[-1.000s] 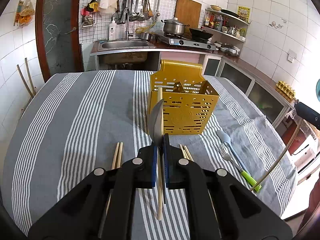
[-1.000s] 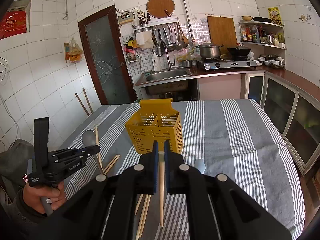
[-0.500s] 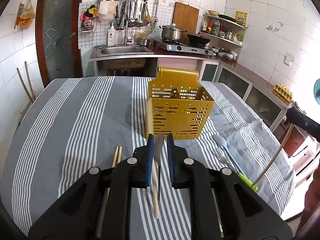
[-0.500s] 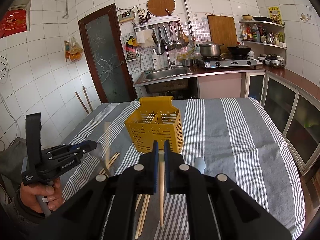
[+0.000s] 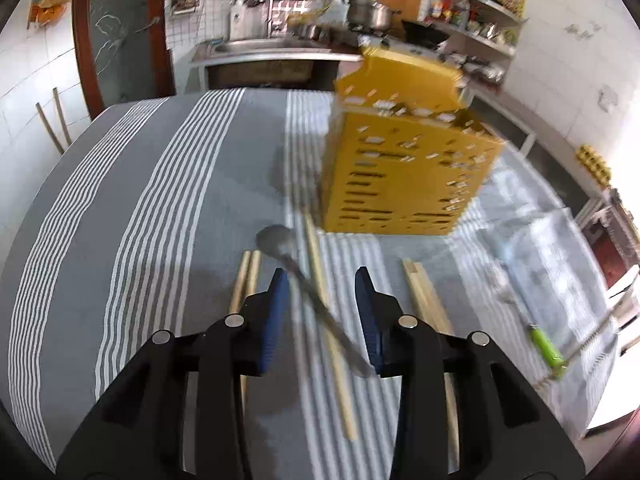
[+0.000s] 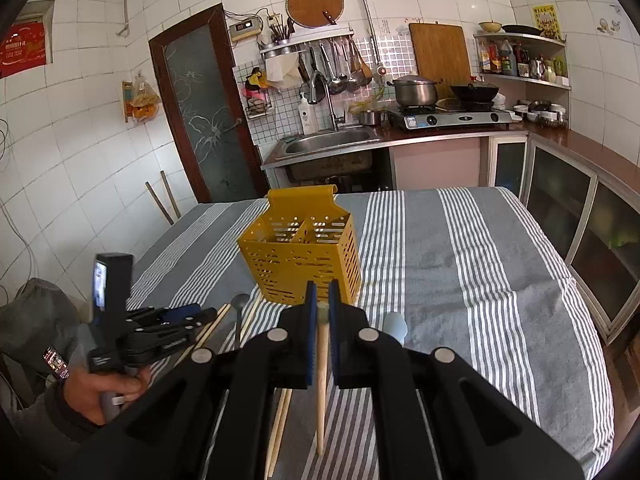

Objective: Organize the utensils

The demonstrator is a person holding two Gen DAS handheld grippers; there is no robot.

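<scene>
Left gripper [image 5: 320, 312]: I have it low over the striped cloth [image 5: 168, 208], jaws spread.
Spoon [image 5: 304, 276]: blurred, between its fingers; contact unclear.
Right gripper [image 6: 322, 332]: raised, clamped on a chopstick [image 6: 321, 376].
Yellow caddy [image 6: 300, 256]: just ahead.

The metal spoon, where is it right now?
In the left wrist view the metal spoon lies on the striped cloth between the open left gripper fingers, just before the yellow caddy, beside chopsticks.
</scene>
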